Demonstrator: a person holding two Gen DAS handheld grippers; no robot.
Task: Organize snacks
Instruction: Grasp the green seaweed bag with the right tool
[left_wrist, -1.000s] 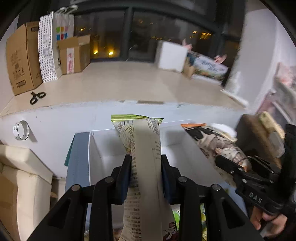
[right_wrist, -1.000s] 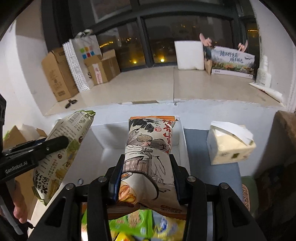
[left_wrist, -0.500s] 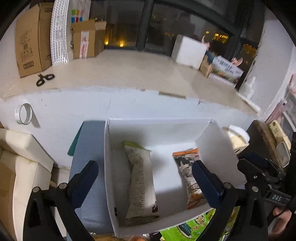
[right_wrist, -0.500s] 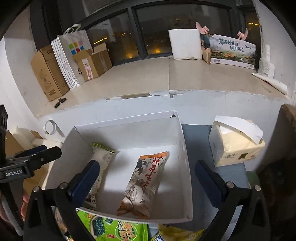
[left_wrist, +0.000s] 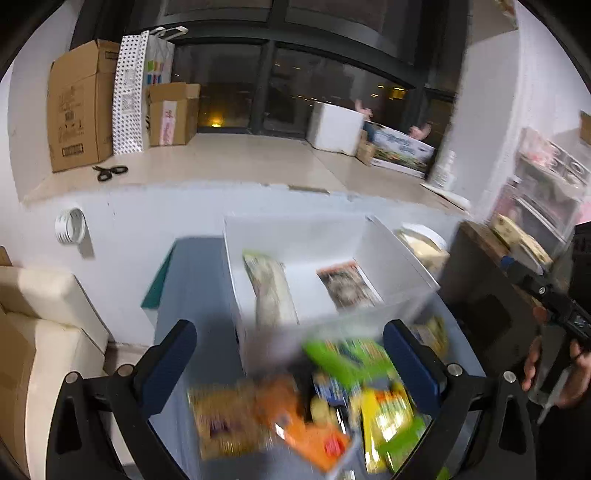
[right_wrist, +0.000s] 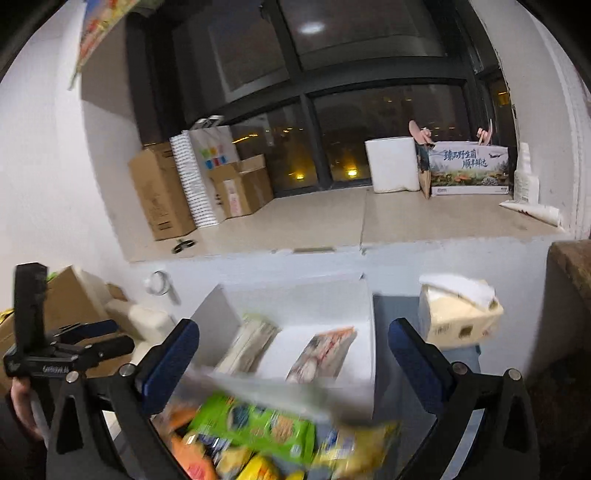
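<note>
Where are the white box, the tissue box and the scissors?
white box (left_wrist: 400, 264): left wrist view, on its bare right inner wall.
tissue box (right_wrist: 456, 319): right wrist view, on its cream front face.
scissors (left_wrist: 110, 172): left wrist view, on the black handles, on the ledge.

Place: a lived-in room of a flat or home at night, partly used for storage.
Window: a dark-framed window (right_wrist: 332, 110) with city lights outside.
Ledge: a deep tiled window ledge (right_wrist: 406, 218) holding cardboard boxes (left_wrist: 79, 107), a dotted paper shopping bag (left_wrist: 129, 92), scissors (left_wrist: 110, 172) and a white foam box (right_wrist: 391, 164).
Seating: a cream sofa (left_wrist: 40, 321) at the left.
Household goods: a tissue pack (right_wrist: 458, 314) and loose snack packets (right_wrist: 255, 424).
</note>
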